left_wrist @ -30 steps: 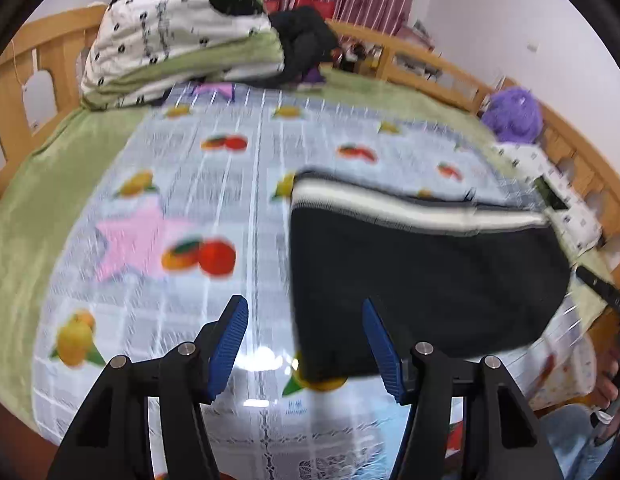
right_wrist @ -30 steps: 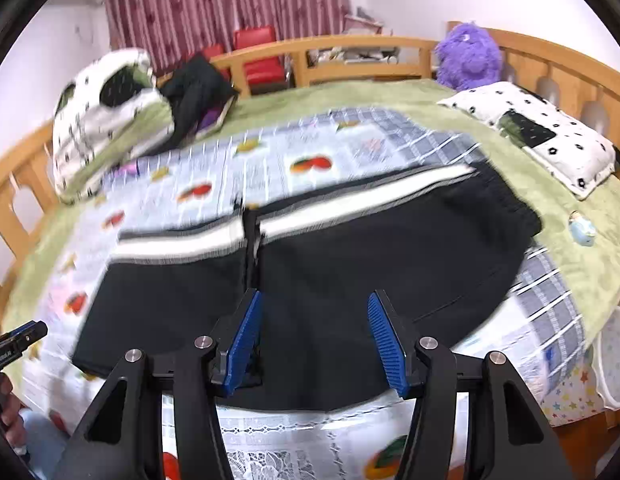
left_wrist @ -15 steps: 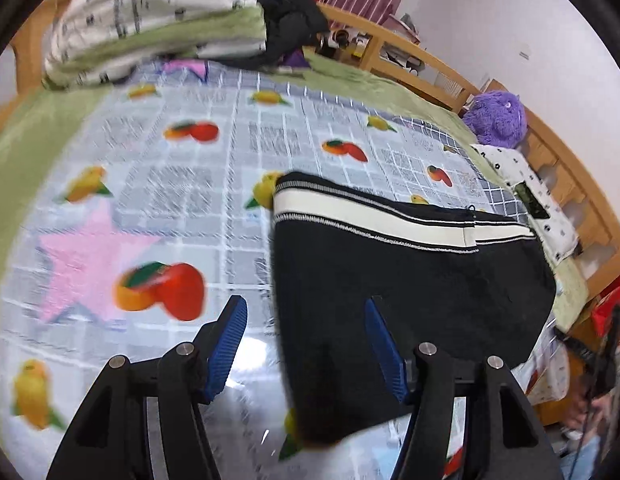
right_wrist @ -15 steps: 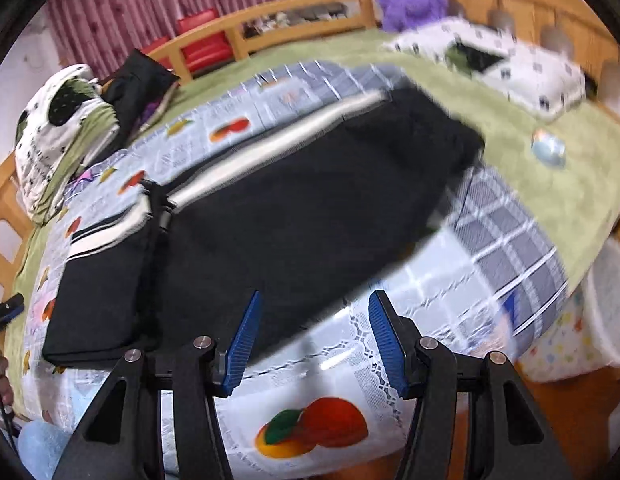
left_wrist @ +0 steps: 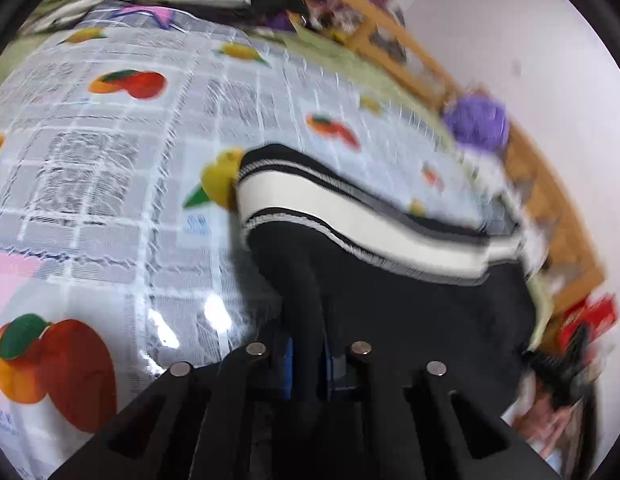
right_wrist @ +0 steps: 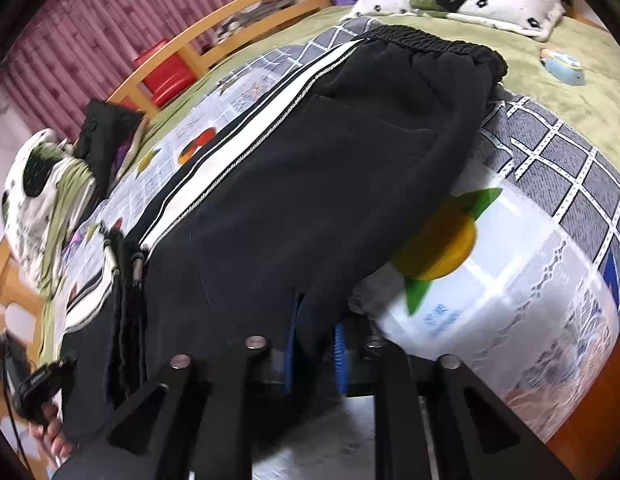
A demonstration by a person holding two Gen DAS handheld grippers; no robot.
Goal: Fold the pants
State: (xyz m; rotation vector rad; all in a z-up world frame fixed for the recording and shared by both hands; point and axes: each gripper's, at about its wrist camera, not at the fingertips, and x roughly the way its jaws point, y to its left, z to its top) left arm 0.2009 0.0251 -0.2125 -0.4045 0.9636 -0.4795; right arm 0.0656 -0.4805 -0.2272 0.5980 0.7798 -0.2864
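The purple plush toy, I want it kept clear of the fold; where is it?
In the left wrist view, the purple plush toy sits upper right, against the wooden bed rail, beyond the black pants.

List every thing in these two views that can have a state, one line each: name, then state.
left gripper: shut on the pants' near edge
right gripper: shut on the pants' near edge
pants: lying on the bed, already folded over, near edge pinched at two places
spotted pillow: lying flat by the waistband end
fruit-print sheet: spread under the pants
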